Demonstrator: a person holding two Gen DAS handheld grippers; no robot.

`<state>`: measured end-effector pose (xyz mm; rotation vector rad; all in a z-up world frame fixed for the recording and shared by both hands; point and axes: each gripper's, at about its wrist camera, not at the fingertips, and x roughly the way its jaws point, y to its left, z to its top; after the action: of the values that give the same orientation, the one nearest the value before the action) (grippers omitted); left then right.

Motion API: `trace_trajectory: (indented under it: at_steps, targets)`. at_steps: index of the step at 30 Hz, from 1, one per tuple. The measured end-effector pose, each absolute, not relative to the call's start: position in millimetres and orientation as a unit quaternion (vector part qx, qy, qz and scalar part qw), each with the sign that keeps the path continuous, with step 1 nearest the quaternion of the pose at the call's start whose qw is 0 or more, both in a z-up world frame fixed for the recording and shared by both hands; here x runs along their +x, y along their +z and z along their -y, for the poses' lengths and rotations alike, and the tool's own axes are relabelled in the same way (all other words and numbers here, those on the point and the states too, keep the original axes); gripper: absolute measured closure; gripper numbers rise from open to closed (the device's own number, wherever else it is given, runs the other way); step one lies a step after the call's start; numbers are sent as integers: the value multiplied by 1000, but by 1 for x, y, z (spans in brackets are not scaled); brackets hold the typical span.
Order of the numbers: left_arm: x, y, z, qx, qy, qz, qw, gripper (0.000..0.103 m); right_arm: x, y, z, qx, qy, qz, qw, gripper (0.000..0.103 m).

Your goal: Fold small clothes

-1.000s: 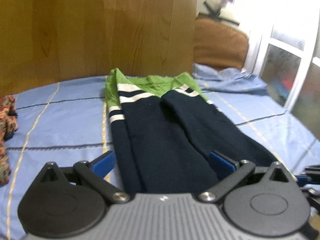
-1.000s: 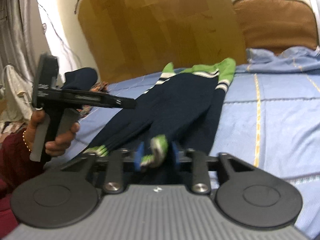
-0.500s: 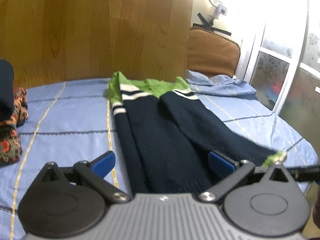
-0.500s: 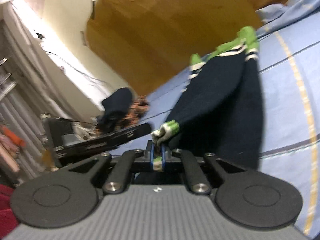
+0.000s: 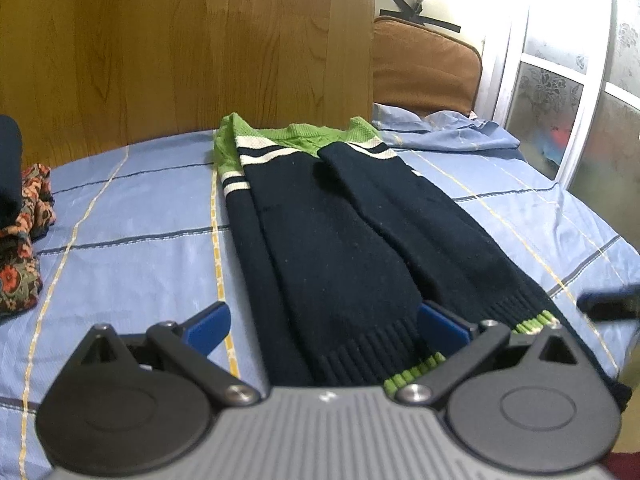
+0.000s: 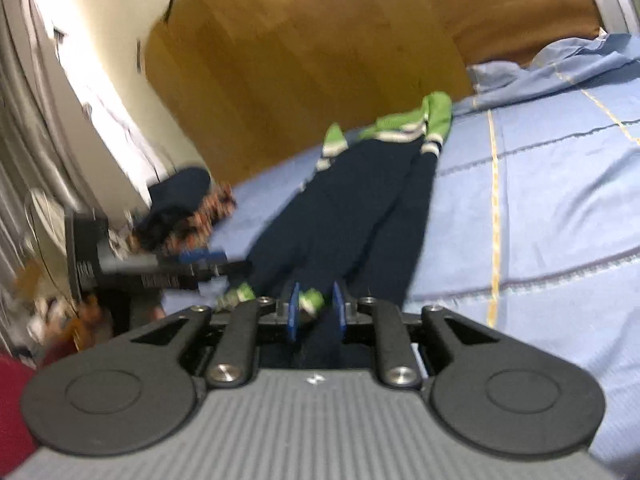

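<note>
A navy sweater point(image 5: 340, 232) with green shoulders and white stripes lies flat on the blue bed sheet point(image 5: 132, 220), collar toward the wooden headboard, both sleeves folded over the body. My left gripper point(image 5: 324, 328) is open, its blue pads on either side of the sweater's hem, holding nothing. In the right wrist view the sweater point(image 6: 352, 208) stretches away from my right gripper point(image 6: 316, 308), whose jaws have parted around the green sleeve cuff point(image 6: 312, 302). The left gripper point(image 6: 160, 268) shows at the left there.
A pile of floral and dark clothes point(image 5: 20, 216) sits at the bed's left edge. A wooden headboard point(image 5: 192, 48) and a brown cushion point(image 5: 424, 64) stand behind. A glass door point(image 5: 560, 112) is to the right.
My right gripper carried the sleeve cuff down onto the sweater near the hem and its jaws opened from shut. The sleeve now lies along the body. My left gripper drew back slightly.
</note>
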<state>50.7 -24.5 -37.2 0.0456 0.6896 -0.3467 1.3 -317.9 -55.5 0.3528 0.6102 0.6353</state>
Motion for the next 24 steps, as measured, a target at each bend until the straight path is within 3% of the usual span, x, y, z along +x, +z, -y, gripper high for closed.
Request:
trace_trajectory:
  at_steps: [2, 4, 6, 8, 12, 17, 20, 24]
  targets:
    - [51, -36, 25, 18, -172, -338, 925, 0, 0, -57, 306, 130, 315, -306, 889, 59]
    - [52, -35, 27, 16, -178, -338, 924, 0, -8, -59, 289, 68, 317, -306, 895, 61]
    - [51, -34, 29, 18, -182, -337, 923, 0, -8, -67, 273, 2, 289, -305, 907, 86]
    - [51, -30, 31, 21, -186, -335, 923, 0, -1, -62, 272, 33, 298, -307, 903, 97]
    - [47, -16, 36, 20, -200, -311, 929, 0, 15, -53, 268, 136, 329, -296, 886, 97]
    - [48, -11, 45, 21, -214, -309, 927, 0, 28, -89, 255, 179, 339, -330, 863, 97]
    - [48, -13, 49, 21, -228, -311, 922, 0, 21, -79, 264, 149, 353, -332, 862, 90]
    - [47, -15, 52, 14, -238, -308, 921, 0, 11, -66, 284, 136, 354, -314, 870, 90]
